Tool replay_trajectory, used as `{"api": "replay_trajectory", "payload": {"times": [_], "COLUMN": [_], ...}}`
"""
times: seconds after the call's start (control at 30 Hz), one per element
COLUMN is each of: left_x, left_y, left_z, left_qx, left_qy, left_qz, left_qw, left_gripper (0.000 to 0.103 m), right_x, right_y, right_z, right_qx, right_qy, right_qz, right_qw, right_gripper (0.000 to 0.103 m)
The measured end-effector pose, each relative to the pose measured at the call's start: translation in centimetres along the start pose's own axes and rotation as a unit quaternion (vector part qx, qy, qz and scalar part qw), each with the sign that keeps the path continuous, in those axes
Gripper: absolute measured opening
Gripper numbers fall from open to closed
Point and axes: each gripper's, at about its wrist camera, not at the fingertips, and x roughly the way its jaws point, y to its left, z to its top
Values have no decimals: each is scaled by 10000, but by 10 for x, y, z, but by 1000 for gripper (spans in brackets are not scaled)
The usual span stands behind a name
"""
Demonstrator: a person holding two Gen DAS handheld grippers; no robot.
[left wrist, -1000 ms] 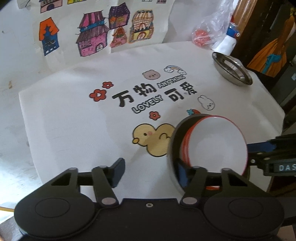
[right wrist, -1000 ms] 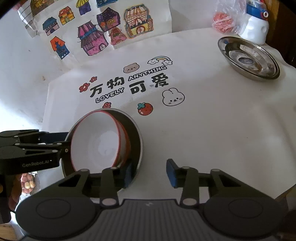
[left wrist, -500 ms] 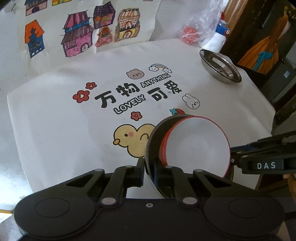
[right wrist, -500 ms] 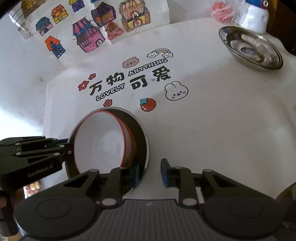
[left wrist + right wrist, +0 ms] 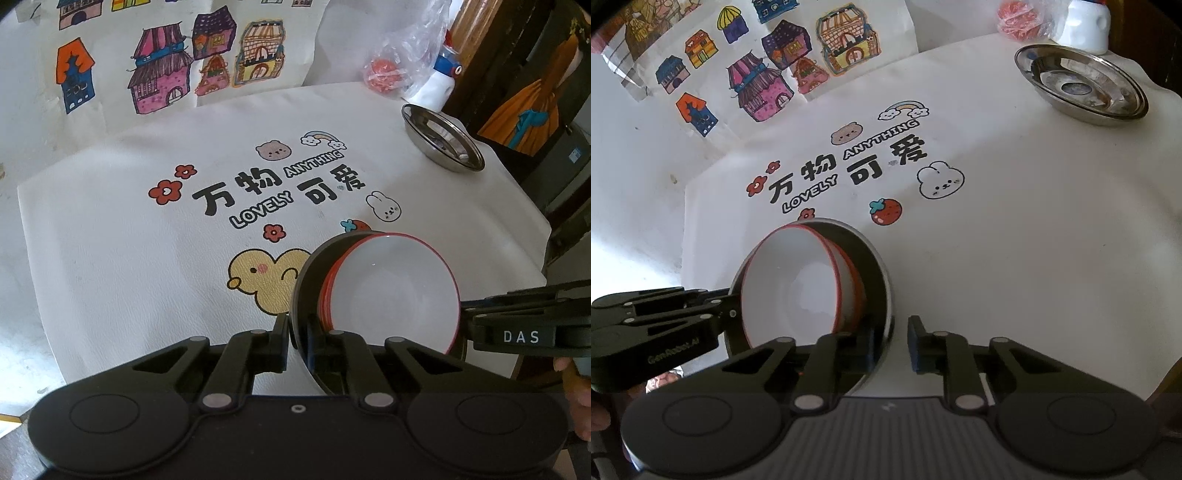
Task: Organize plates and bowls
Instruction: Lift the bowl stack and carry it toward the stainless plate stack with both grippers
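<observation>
- Left wrist view: the left gripper (image 5: 297, 341) is clenched on the near rim of a metal plate (image 5: 306, 280), one finger on either side of the rim.
- A white bowl with a red rim (image 5: 395, 291) sits inside that plate, and both lie at the near right of a white printed mat (image 5: 110, 258), partly over its yellow duck drawing (image 5: 258, 280).
- The right gripper (image 5: 467, 321) comes in from the right and meets the far side of the plate and bowl; its grip there is hidden by the bowl.
- A second, empty steel plate (image 5: 443, 140) rests at the far right corner of the mat, near a plastic bag (image 5: 399, 62) and a white bottle (image 5: 437, 86).
- Right wrist view: the right gripper (image 5: 892, 341) has just been closing its jaws; the plate's rim (image 5: 882, 284) lies between them, with the left finger inside the plate and the right finger (image 5: 918, 345) just outside it, a small gap visible.
- The bowl (image 5: 798, 291) fills the plate, and the left gripper (image 5: 727, 312) holds the opposite edge from the left side.
- The empty steel plate (image 5: 1082, 83) stays well apart at the top right.
</observation>
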Motion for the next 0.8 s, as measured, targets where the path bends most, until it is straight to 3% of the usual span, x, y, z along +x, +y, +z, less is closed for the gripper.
{"api": "replay_trajectory", "payload": {"times": [0.8], "left_x": [4], "left_y": [-8], "left_z": [3], "left_qx": [32], "left_qy": [-43], "left_qz": [53], "left_qw": [10000], "left_gripper": [6], "right_x": [-6], "right_y": [-20], "right_z": [-9], "right_qx": [825], "right_qy": [29], "right_qz": [418], "right_qw": [9957], "right_gripper": [12]}}
